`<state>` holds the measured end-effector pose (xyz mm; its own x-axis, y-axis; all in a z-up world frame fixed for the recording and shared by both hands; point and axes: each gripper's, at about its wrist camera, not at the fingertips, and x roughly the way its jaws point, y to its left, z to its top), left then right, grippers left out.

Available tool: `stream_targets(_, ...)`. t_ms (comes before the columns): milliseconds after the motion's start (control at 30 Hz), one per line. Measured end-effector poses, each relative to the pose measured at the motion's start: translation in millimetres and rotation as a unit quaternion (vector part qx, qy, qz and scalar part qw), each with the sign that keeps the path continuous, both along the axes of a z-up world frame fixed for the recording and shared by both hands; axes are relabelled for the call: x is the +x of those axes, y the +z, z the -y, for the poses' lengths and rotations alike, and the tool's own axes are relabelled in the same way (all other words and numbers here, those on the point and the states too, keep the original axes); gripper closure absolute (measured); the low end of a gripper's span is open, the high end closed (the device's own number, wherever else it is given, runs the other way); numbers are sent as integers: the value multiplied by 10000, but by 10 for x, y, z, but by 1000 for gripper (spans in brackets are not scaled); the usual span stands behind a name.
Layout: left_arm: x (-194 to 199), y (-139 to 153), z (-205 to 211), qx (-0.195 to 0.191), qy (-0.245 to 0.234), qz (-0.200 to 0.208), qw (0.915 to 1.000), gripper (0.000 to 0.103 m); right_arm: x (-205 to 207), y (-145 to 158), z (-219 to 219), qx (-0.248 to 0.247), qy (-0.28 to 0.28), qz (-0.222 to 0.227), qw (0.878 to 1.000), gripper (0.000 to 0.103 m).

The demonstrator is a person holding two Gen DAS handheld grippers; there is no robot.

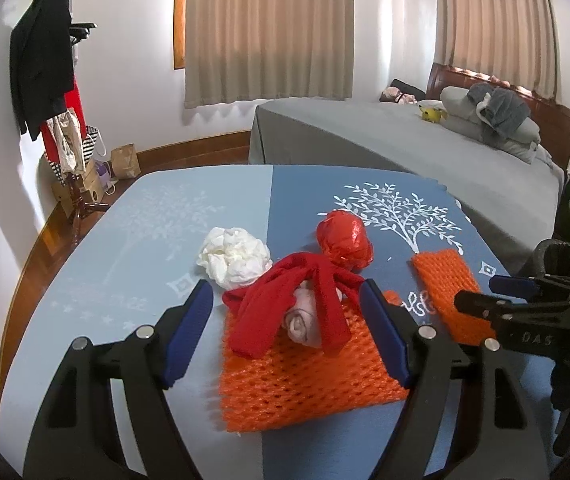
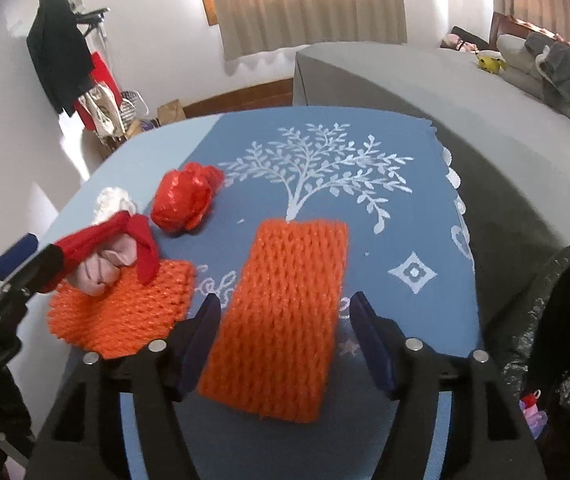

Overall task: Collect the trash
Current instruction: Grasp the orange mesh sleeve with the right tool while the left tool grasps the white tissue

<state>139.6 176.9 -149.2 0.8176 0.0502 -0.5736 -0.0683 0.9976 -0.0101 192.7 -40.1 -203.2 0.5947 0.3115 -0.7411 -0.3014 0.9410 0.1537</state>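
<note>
the table [image 1: 133, 240] wears a blue cloth in two shades, printed with white trees. its far edge runs just in front of a grey bed [image 1: 385, 136]; its left edge drops to wooden floor, with a coat stand [image 1: 45, 60] well beyond. the pale left half of the cloth is open, and so is the far right part around the printed tree; the trash sits bunched in the near middle.

counted: two orange foam nets, one crumpled white tissue [image 1: 235, 258], one red foil ball [image 1: 345, 242], one red strip of fabric [image 1: 297, 300] draped over one small pinkish roll [image 1: 303, 322]. the wider orange net [image 1: 305, 384] lies under the red strip and the roll, and the tissue and foil ball rest on the cloth just behind it, close together. the longer orange net [image 2: 285, 320] lies apart to the right, one end by the foot of the printed tree.

the left gripper [image 1: 285, 336] stands wide, its blue pads either side of the red strip and roll, over the wider net; neither pad presses on anything. the right gripper [image 2: 285, 344] is also spread, its fingers flanking the near half of the longer net; the left pad is at the net's edge, the right pad is clear of it. a black bag [image 2: 557, 320] gapes at the table's right edge, with a few small bits inside.
</note>
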Motion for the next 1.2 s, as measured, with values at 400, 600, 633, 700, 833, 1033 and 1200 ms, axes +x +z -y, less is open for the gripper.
stream_targets(400, 61, 4, -94, -67, 72, 2, 10000, 29, 36, -120, -69, 29, 187, -192, 9996, 81)
stream_targets(600, 170, 71, -235, -24, 177, 103, 9998, 29, 119, 30, -80, 222, 200, -20, 9996, 93)
stream_targets(633, 191, 78, -263, -25, 204, 109, 9997, 29, 145, 53, -90, 245, 198, 9, 9995, 93)
stream_targets(700, 282, 91, -357, -22, 275, 109, 9996, 30, 203, 102, -119, 294, 186, 72, 9994, 93)
stream_targets(833, 481, 18, -503, -39, 323, -56, 9995, 35, 348, 157, -188, 316, 184, 139, 9992, 93)
stream_targets(1033, 782, -220, -638, -168, 263, -451, 9985, 38, 482, 160, -236, 294, 172, 177, 9993, 93)
stream_targets(1200, 958, -355, -679, -387, 163, -776, 9961, 38, 503, 112, -231, 288, 174, 124, 9994, 93)
